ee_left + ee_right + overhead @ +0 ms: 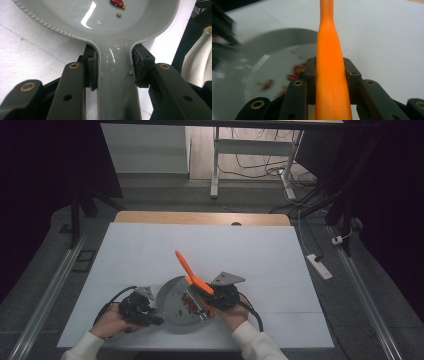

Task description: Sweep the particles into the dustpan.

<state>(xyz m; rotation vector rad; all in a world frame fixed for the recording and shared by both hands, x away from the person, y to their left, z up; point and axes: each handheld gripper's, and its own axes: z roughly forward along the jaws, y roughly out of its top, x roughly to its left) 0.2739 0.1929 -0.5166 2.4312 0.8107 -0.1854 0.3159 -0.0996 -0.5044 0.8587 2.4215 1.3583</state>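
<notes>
A grey pan [172,295] with a beaded rim lies near the front of the white table, holding red pieces [189,304] and small yellow bits. My left gripper [156,318] is shut on the pan's handle [116,82], with its pads pressed against both sides. The pan's bowl [75,17] spreads ahead of the jaws, with a red piece [117,2] at its far side. My right gripper [204,292] is shut on an orange spatula [189,270], which slants up and away to the left over the pan's right rim. Its orange shaft [329,50] runs forward between the jaws, beside the blurred pan [262,50].
A white sheet [250,255] covers the wooden table, whose bare edge [200,217] lies at the back. On the floor to the right is a white power strip [319,266]. A desk frame with cables [250,165] stands beyond the table.
</notes>
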